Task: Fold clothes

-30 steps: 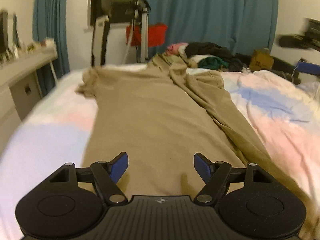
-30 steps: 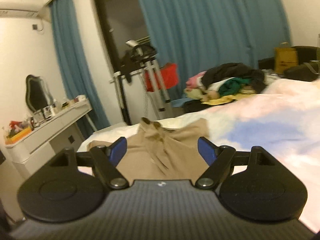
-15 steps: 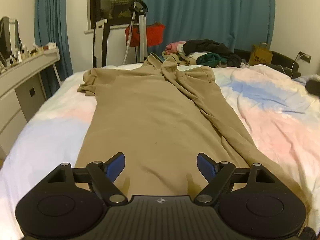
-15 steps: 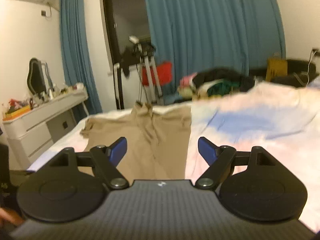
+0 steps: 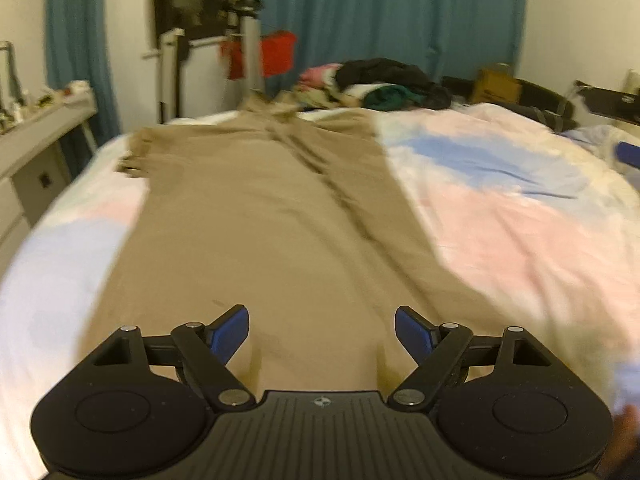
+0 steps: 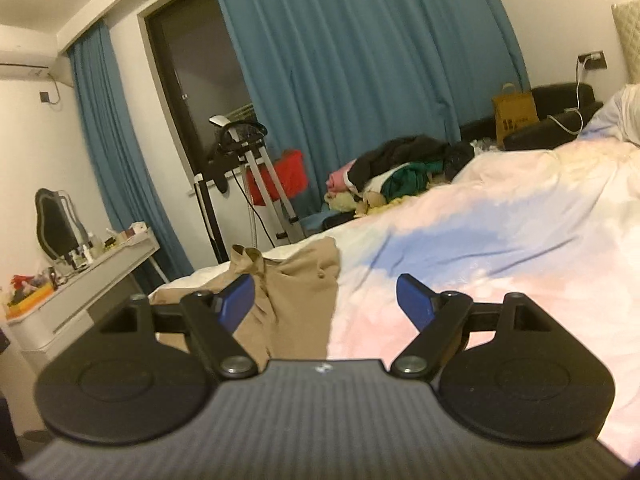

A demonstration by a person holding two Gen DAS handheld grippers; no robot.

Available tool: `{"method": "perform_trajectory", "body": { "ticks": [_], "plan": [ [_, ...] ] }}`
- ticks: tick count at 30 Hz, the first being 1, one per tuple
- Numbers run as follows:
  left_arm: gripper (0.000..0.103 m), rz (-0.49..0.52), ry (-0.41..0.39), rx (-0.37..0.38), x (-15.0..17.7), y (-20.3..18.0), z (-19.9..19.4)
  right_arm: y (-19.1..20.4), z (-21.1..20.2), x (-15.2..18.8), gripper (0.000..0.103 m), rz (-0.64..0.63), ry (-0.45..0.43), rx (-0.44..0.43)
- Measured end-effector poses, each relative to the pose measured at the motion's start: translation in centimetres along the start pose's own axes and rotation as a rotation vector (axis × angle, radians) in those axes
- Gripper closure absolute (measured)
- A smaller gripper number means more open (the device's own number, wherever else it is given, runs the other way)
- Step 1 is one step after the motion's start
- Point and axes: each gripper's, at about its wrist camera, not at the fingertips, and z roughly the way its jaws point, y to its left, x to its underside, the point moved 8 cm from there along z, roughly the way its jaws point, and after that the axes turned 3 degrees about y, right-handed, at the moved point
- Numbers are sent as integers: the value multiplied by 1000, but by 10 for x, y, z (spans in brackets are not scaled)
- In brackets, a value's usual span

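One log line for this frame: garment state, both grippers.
tan garment: flat on bed, unfolded | left gripper: open, empty, over hem | right gripper: open, empty

the left gripper tilts downward, its blue-padded fingers spread wide with nothing pressed between them; the right gripper points closer to level, its blue fingers likewise held well apart and gripping nothing; both black bodies fill the bottom of their own views; a blurred bit of a hand shows at the left view's lower right edge
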Motion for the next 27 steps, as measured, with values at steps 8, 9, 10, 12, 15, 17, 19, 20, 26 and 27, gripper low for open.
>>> {"method": "perform_trajectory", "body": {
  "ticks": [8,9,10,12,15,17,19,20,26,27],
  "plan": [
    [34,74,115,231,20,-102,18,-61,-20,-15,22,204,-50,48],
    [35,88,122,252,24,-113,21,-66,-21,-15,22,216,-56,54],
    [39,102,129,271,28,-124,25,-69,-20,-15,22,230,-53,56],
    [47,139,149,304,40,-142,35,-74,-17,-12,22,261,-40,58],
    [50,224,156,287,57,-156,45,-75,-9,-8,22,247,-15,55],
    [61,278,136,273,64,-159,49,-76,1,-3,22,242,18,68],
    [96,294,118,272,65,-156,50,-74,9,1,22,242,48,62],
    [100,276,114,278,65,-152,48,-73,13,3,22,243,62,57],
    [102,-3,90,386,35,-99,15,-63,17,6,22,235,82,15],
    [102,-52,84,409,31,-87,5,-60,16,6,22,232,82,4]
  ]
}}
